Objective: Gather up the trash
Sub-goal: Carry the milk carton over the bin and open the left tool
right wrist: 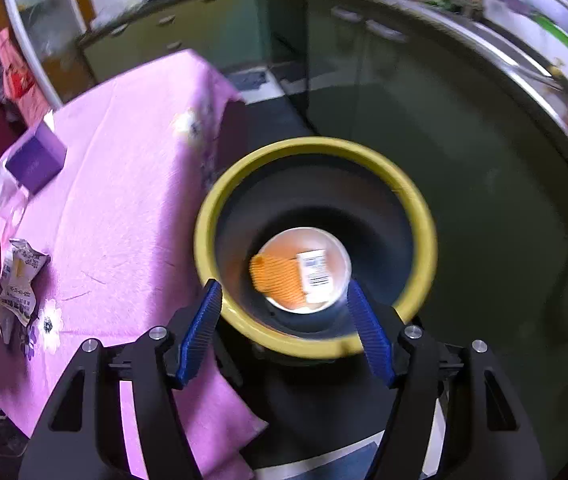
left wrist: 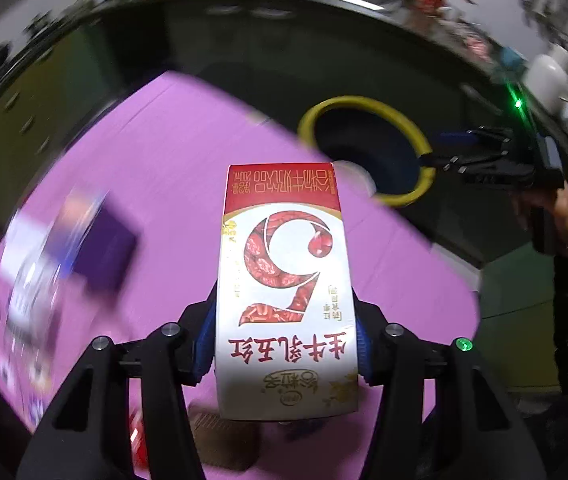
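While my left tool [left wrist: 285, 354] clamps the milk carton [left wrist: 284, 280], right tool [right wrist: 284, 320] gapes empty over the bin [right wrist: 419, 208]; next, carry carton binward.

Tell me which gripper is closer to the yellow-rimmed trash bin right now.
Right. The right gripper hangs open directly above the trash bin, with nothing between its fingers. The left gripper is over the pink tablecloth, gripping a milk carton, short of the bin.
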`<act>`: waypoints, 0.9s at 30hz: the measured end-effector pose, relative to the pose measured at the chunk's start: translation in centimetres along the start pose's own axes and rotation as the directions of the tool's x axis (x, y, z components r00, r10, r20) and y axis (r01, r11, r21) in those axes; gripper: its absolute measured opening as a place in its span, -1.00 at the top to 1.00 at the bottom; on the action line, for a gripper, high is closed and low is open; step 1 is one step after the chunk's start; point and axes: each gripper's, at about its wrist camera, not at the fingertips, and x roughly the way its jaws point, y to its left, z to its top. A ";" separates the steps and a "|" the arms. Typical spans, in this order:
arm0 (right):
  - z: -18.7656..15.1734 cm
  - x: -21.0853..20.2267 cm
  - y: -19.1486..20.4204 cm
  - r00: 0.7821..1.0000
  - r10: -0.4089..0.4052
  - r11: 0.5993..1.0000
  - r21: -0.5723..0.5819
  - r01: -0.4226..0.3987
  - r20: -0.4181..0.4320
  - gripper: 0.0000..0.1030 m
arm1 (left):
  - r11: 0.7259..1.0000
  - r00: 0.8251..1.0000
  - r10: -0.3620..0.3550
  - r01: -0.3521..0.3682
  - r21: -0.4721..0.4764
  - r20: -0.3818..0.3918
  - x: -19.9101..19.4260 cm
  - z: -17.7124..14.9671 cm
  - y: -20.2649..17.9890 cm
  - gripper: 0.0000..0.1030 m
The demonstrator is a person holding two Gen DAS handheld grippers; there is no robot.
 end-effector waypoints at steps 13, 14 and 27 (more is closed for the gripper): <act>-6.3 -3.4 -7.7 0.999 -0.047 0.985 0.165 0.044 0.015 -0.33 | 0.984 0.992 -0.107 0.116 0.133 -0.070 12.4 13.5 -10.9 -0.01; -6.8 -3.4 -8.3 0.999 -0.048 0.982 0.181 0.045 0.011 -0.33 | 0.984 0.992 -0.098 0.108 0.139 -0.075 13.3 13.8 -11.5 -0.01; -9.1 -2.6 -10.4 0.999 -0.039 0.968 0.249 0.040 -0.009 -0.33 | 0.995 0.997 -0.034 0.040 0.091 -0.072 18.7 17.7 -12.1 -0.29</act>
